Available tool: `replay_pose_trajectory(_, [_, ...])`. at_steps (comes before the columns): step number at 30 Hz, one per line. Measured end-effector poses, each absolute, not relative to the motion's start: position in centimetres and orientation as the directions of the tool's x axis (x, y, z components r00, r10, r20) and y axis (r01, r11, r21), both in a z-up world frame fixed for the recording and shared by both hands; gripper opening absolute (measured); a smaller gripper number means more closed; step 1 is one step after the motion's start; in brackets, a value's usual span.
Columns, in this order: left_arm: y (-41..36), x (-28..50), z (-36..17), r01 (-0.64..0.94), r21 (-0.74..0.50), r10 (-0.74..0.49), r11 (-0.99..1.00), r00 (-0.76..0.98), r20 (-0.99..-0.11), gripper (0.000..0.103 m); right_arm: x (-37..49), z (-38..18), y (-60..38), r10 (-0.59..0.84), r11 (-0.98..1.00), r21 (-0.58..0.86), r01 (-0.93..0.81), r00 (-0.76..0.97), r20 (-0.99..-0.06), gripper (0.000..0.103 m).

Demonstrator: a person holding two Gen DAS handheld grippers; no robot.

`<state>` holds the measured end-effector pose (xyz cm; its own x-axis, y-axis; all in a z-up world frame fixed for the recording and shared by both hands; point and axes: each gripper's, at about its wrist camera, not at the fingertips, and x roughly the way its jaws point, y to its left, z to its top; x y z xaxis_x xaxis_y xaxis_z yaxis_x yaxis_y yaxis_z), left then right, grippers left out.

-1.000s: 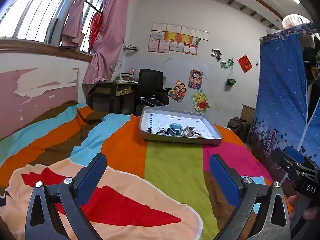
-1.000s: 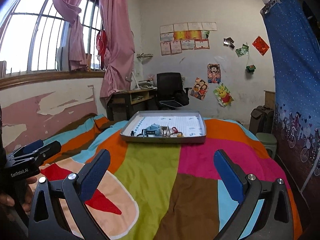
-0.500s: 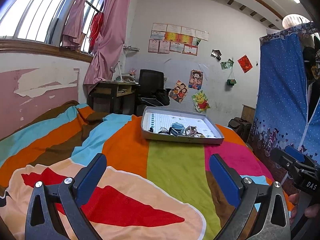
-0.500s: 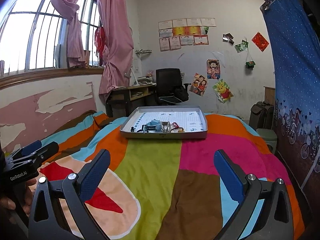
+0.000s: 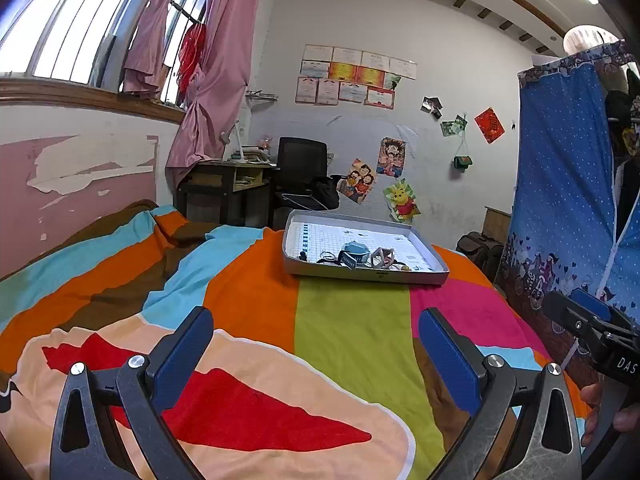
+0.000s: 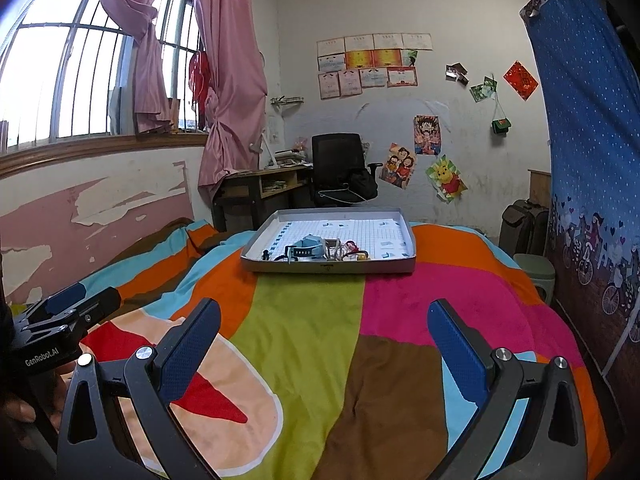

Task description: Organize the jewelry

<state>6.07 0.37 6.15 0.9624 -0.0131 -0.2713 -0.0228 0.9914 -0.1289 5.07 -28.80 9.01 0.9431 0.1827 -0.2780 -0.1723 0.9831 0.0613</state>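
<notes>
One bed covered by a striped blanket [image 5: 348,332] in orange, green, pink, brown and light blue fills the lower part of both wrist views. One blue dotted curtain [image 6: 592,152] hangs along the right side, and two pink curtains [image 6: 228,80] are bunched at the barred window on the left. One black office chair [image 6: 340,168] stands at the far wall beside one wooden desk [image 6: 260,188].

One shallow grey tray [image 5: 424,276] lies flat on the far part of the blanket, lined with gridded white paper. The jewelry [image 5: 356,258] sits in a single loose cluster near the tray's front edge: one blue-grey rounded piece, one dark band just beside it, one pale looped piece, and a few thin rings and beads too small to count.

The left gripper [image 5: 316,356] hovers over the near blanket with its two blue-padded fingers spread wide, nothing between them and nothing touched. The right gripper [image 6: 326,344] does the same, jaws far apart and holding nothing. Both are well apart from the tray. Each view catches the other gripper at its edge, held by a hand.
</notes>
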Motion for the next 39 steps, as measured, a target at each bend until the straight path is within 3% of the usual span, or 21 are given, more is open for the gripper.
replay_pose_trajectory(39, [0.24,6.28,5.51,-0.017,-0.127,-0.02,0.992,0.958,-0.285,0.103,5.29,8.17,-28.95,0.19,0.982,0.069,-0.178,0.933,-0.307,0.102])
